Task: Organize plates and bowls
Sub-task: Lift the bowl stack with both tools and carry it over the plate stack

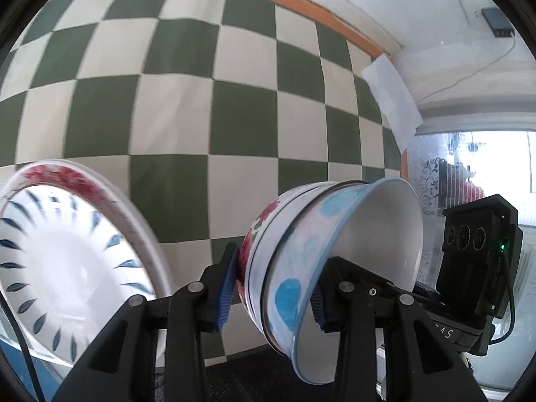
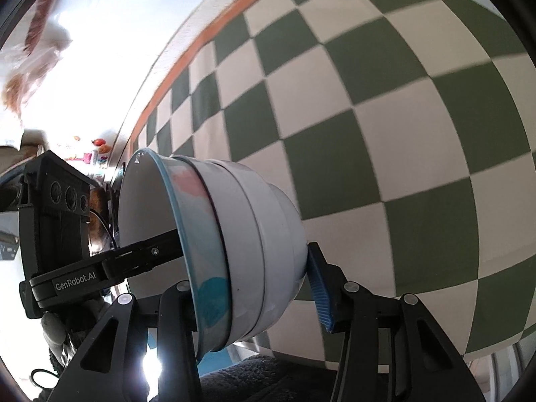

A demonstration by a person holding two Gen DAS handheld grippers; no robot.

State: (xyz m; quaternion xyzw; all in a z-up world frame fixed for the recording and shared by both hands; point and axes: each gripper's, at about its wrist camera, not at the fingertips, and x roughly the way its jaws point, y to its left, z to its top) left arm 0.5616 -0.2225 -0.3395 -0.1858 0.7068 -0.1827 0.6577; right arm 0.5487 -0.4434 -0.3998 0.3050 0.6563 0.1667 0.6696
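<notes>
Against the green-and-white checkered wall (image 1: 207,107) we hold a nested stack of bowls (image 1: 311,261) tipped on its side, clear of any surface, with both grippers on it at once. Our left gripper (image 1: 271,288) pinches the stack across its wall: one blue-padded finger presses the red-flowered outer bowl (image 1: 264,221) from outside, while the other reaches inside the blue-rimmed bowl with turquoise and pink blotches (image 1: 301,281) that sits innermost. In the right wrist view, our right gripper (image 2: 248,301) grips the same stack (image 2: 241,234) from the opposite side, one blue pad against the white outer bowl's base and the other finger behind the blue rim, so both sets of fingers are clamped on the bowls. The stack's mouth faces the left gripper's body (image 2: 53,214) in that view.

To the left in the left wrist view, a tilted white plate with dark blue leaf strokes (image 1: 63,268) lies inside a red-flowered dish (image 1: 100,194); both are motion-blurred. A dark fuzzy mat (image 2: 268,375) lies below.
</notes>
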